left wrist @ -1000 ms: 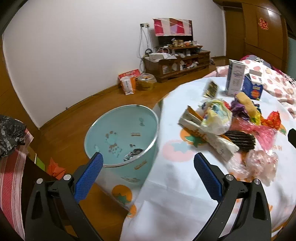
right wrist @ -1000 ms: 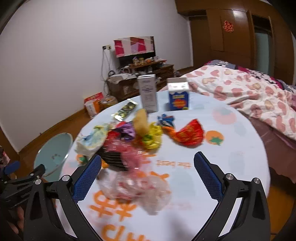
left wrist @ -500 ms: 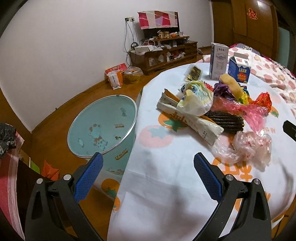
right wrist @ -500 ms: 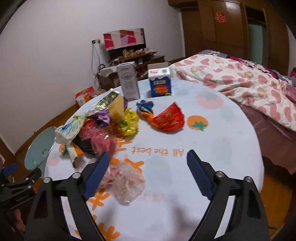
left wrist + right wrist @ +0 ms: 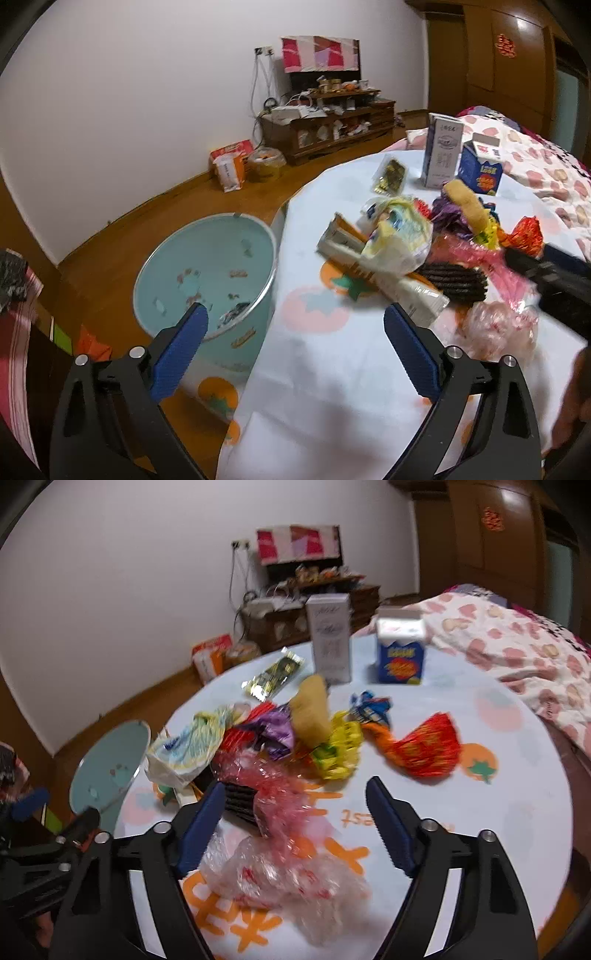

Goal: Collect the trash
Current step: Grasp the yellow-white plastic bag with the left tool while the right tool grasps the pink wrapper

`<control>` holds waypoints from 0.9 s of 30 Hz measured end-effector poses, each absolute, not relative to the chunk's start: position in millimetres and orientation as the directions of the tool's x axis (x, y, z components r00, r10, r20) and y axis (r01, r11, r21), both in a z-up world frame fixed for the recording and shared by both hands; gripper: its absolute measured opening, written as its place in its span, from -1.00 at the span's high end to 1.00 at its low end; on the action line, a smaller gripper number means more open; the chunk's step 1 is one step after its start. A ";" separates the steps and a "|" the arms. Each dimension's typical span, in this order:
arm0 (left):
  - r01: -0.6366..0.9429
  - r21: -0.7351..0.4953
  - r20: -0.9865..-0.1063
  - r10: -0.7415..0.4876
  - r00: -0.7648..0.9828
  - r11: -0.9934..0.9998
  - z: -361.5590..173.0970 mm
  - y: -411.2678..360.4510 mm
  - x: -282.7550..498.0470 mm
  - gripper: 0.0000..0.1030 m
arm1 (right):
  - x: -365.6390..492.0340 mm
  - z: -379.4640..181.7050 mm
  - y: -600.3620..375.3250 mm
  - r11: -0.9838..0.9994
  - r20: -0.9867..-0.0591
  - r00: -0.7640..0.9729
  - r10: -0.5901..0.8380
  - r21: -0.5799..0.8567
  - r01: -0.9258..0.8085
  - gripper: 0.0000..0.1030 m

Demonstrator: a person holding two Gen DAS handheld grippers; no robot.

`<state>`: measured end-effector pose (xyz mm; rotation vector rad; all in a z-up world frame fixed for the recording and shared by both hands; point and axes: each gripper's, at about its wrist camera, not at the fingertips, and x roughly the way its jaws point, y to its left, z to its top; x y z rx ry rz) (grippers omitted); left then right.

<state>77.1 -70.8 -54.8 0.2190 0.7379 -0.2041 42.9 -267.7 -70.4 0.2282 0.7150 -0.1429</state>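
A home bedroom: bed [image 5: 517,642], wardrobe [image 5: 491,59], cluttered TV cabinet [image 5: 325,125].

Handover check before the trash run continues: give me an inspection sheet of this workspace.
Surface: round table under a white cloth with tomato prints.
Job's things: wrapper pile, clear plastic bag, red foil wrapper; light blue bin on the floor beside the table, scraps inside.
Clutter: white carton and blue carton, both upright.
Grippers: left gripper open, empty; right gripper closing, clear bag between its fingers, not pressed yet.
Cables: cords hanging from a wall socket.
Surroundings: wooden cabinet, bed with patterned quilt.
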 end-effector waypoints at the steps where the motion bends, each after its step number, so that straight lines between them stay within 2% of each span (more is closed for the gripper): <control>1: 0.266 0.127 -0.682 -0.111 0.723 0.955 -53.9 -72.7 78.8 -0.79 | 50.0 -76.4 -266.7 0.968 -0.681 0.731 -0.040 0.156 0.197 -0.35; 3: 0.277 0.120 -0.679 -0.125 0.723 0.953 -52.7 -76.4 83.3 -0.79 | 57.2 -84.7 -267.3 0.969 -0.698 0.716 -0.019 0.164 0.186 -0.24; 5: 0.286 0.107 -0.678 -0.140 0.721 0.952 -51.8 -79.7 88.1 -0.78 | 61.0 -91.3 -270.4 0.964 -0.708 0.707 0.011 0.196 0.181 0.26; 8: 0.302 0.101 -0.676 -0.158 0.720 0.948 -50.8 -88.8 95.2 -0.76 | 62.0 -94.7 -273.1 0.962 -0.707 0.707 0.041 0.219 0.163 0.38; 16: 0.334 0.051 -0.675 -0.214 0.706 0.941 -54.4 -115.2 120.8 -0.66 | 29.5 -70.6 -301.6 0.942 -0.625 0.780 0.028 0.278 0.190 0.41; 18: 0.343 0.027 -0.688 -0.232 0.688 0.939 -60.8 -125.5 131.3 -0.54 | 23.2 -69.7 -308.2 0.938 -0.617 0.787 -0.004 0.270 0.216 0.41; 20: 0.349 0.008 -0.700 -0.244 0.671 0.937 -66.0 -133.4 138.2 -0.51 | 21.9 -71.8 -312.9 0.937 -0.620 0.784 -0.022 0.261 0.232 0.41; 22: 0.358 -0.001 -0.716 -0.251 0.652 0.934 -74.0 -142.4 144.4 -0.40 | 22.4 -77.0 -315.1 0.936 -0.630 0.776 -0.015 0.264 0.232 0.41; 27: 0.364 -0.023 -0.745 -0.259 0.615 0.931 -88.3 -149.9 151.1 0.16 | 20.8 -83.0 -316.9 0.927 -0.640 0.768 0.007 0.292 0.235 0.41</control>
